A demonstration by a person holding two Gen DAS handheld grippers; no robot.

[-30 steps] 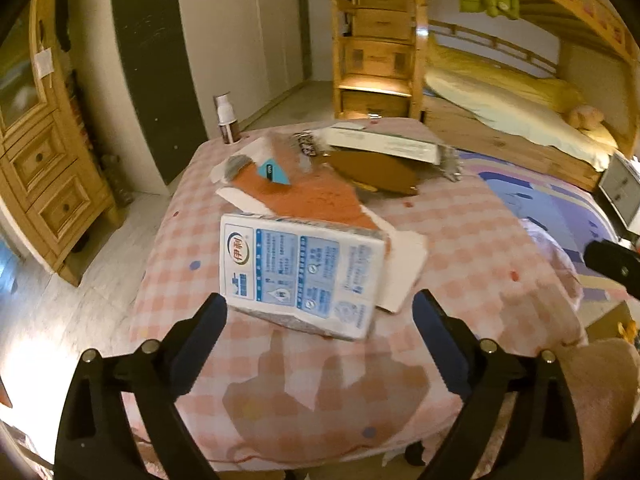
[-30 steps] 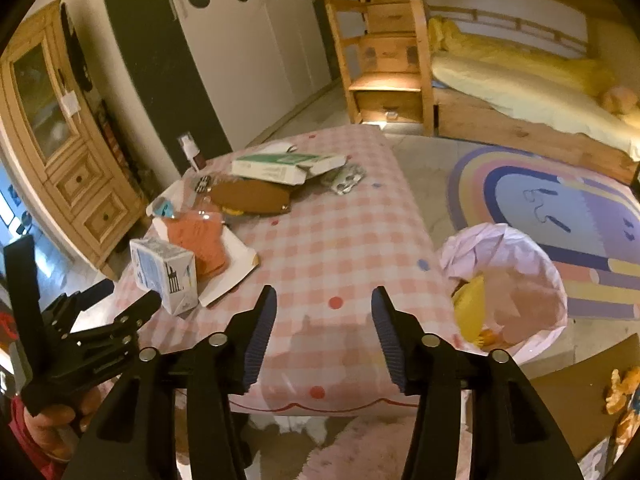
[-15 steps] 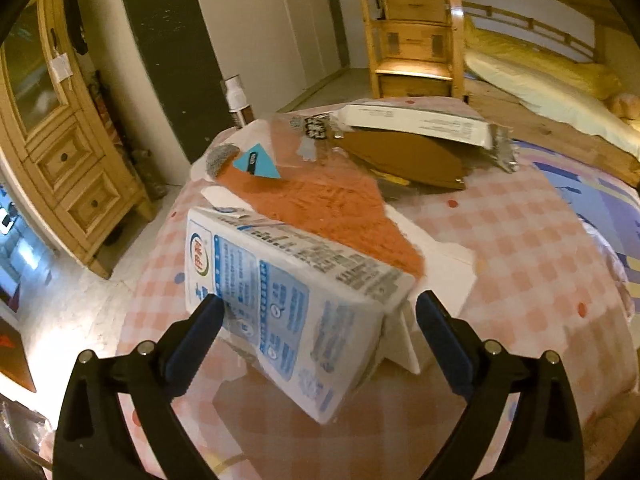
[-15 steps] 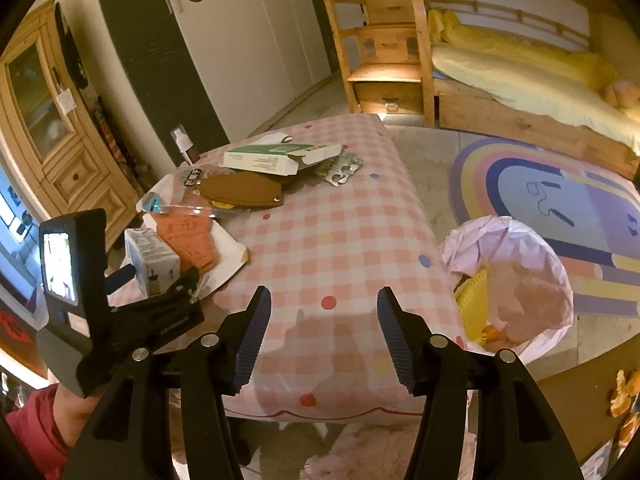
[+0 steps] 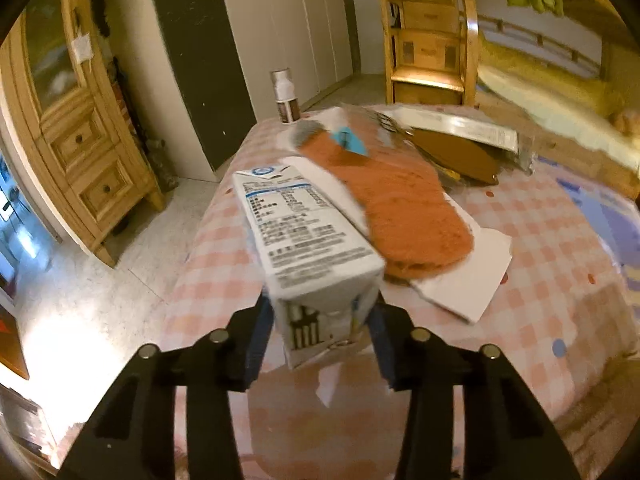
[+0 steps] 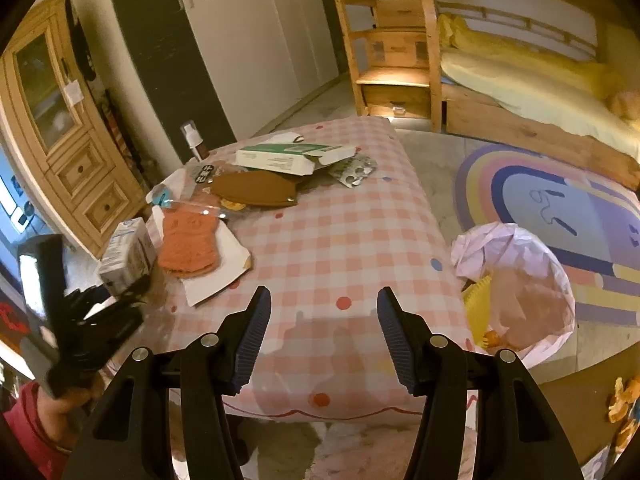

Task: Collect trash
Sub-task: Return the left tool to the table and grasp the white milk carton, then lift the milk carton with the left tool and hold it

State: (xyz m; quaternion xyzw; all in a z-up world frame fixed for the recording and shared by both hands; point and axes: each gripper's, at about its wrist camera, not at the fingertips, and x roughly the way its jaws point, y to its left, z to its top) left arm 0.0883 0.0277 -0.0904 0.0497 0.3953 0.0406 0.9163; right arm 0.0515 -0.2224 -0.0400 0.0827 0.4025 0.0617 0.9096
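My left gripper (image 5: 320,332) is shut on the near end of a white and blue milk carton (image 5: 304,232), which lies lengthwise away from me and tilts above the pink checked table (image 5: 560,248). The right wrist view shows the carton (image 6: 128,252) held by the left gripper (image 6: 116,300) at the table's left edge. My right gripper (image 6: 320,332) is open and empty over the table's near edge. A bin lined with a pink bag (image 6: 520,280) stands on the floor to the right of the table, with yellow trash inside.
On the table lie an orange insole (image 5: 404,208) on white card (image 5: 464,284), a brown insole (image 6: 256,188), a green and white box (image 6: 288,158), blister packs (image 6: 354,170) and a small bottle (image 5: 286,96). A wooden cabinet (image 5: 68,120) stands left; a bunk bed right.
My left gripper has closed on the milk carton and turned it end-on, lifting it off the table. The right gripper has stayed open and shifted a little.
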